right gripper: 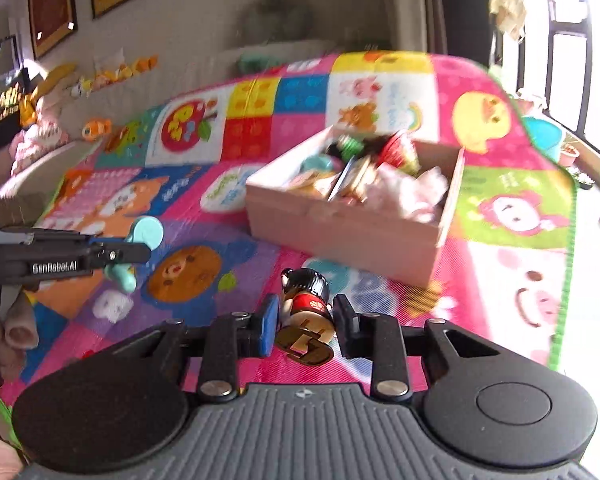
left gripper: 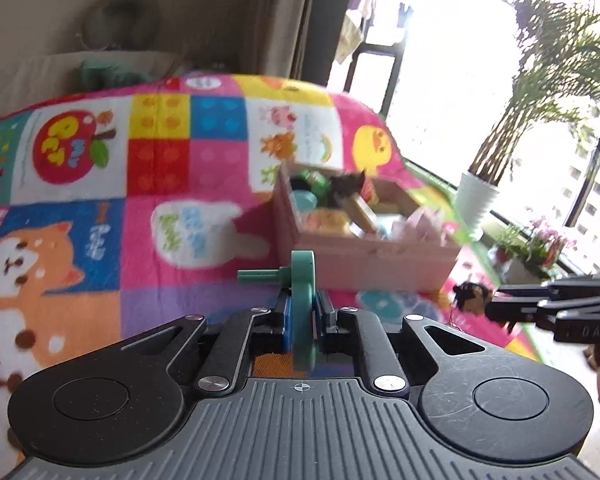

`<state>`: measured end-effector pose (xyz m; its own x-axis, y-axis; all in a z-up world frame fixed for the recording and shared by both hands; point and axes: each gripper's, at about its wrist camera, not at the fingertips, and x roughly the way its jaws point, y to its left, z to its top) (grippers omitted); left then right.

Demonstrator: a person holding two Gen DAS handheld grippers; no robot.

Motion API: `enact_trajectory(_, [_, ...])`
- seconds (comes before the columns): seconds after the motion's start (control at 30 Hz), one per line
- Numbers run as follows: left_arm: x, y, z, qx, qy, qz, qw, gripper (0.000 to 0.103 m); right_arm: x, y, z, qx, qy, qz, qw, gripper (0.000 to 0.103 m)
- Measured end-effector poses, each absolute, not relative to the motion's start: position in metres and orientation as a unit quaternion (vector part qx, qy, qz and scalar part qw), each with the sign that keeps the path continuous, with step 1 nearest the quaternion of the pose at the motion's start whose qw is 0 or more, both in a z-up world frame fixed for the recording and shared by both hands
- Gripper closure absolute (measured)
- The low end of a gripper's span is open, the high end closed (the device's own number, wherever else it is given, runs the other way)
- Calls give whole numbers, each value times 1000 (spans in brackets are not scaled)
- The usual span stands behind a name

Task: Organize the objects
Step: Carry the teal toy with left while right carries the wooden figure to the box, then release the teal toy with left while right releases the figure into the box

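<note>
A green toy disc with a side peg (left gripper: 302,280) stands on edge between the blue pads of my left gripper (left gripper: 302,312), which is shut on it above the colourful play mat (left gripper: 100,208). My right gripper (right gripper: 306,318) is shut on a small wooden doll (right gripper: 309,300) with black hair and a red body. Ahead of both lies a pink open box (right gripper: 340,236) holding several toys. In the left wrist view the right gripper (left gripper: 494,308) shows at the right edge with the doll (left gripper: 470,295). The left gripper (right gripper: 140,254) with the green toy (right gripper: 148,232) shows at the left of the right wrist view.
A white pot with a tall plant (left gripper: 476,200) and small flower pots (left gripper: 540,248) line the window sill right of the mat. Plush toys (right gripper: 40,120) sit along the left wall. The box (left gripper: 364,258) stands near the mat's right side.
</note>
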<state>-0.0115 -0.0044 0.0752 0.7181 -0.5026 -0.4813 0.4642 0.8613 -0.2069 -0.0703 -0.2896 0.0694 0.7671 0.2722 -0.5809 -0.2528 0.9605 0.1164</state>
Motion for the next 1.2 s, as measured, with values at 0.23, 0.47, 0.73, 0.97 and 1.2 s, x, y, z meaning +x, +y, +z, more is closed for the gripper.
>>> enact_trajectory(0.23, [53,-75,146,-51,202,-303,930,86,-78,-312,90,43,257,124,957,74])
enact_trajectory(0.47, [109,-111,103,-43,244,-272,930,84,-71,-324,75,58,271,112,954,74])
enact_trajectory(0.73, [73,-47,64,-90,275,-275,917,84,-45,-338,99,74,242,95,963,74])
enact_trajectory(0.97, [49,-14,52,-101,294,-279,909,84,21,-348,150,118,206,67,969,61])
enact_trajectory(1.2, [58,-8,49,-112,297,-275,908,84,13,-351,126,83,217,39,972,58])
